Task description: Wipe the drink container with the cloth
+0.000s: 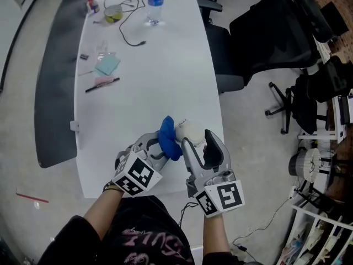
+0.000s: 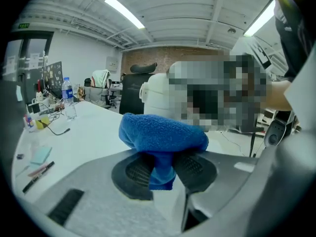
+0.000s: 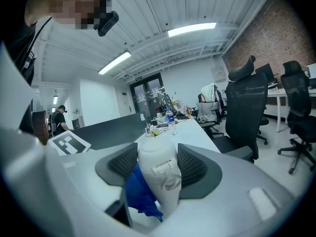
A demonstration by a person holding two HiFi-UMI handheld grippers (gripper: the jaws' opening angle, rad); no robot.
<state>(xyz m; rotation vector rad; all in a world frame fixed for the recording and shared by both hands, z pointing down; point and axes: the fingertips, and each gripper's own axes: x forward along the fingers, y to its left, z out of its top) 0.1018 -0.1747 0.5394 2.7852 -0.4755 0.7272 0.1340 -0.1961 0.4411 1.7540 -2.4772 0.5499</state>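
Note:
A white drink container (image 1: 190, 131) is held over the table's near right corner, and my right gripper (image 1: 194, 143) is shut on it. In the right gripper view the container (image 3: 159, 177) fills the gap between the two black pads, lid end towards the camera. A blue cloth (image 1: 169, 137) is pinched in my left gripper (image 1: 159, 148) and presses against the container's left side. The left gripper view shows the cloth (image 2: 160, 142) bunched over the jaws with the white container (image 2: 158, 95) just behind it. The same cloth (image 3: 139, 191) hangs beside the container in the right gripper view.
The long white table (image 1: 149, 87) carries a water bottle (image 1: 156, 3), a black cable (image 1: 129, 21), a teal pad (image 1: 107, 65) and a pen (image 1: 102, 85) at its far end. Black office chairs (image 1: 265, 32) stand to the right. A dark divider panel (image 1: 55, 76) runs along the left.

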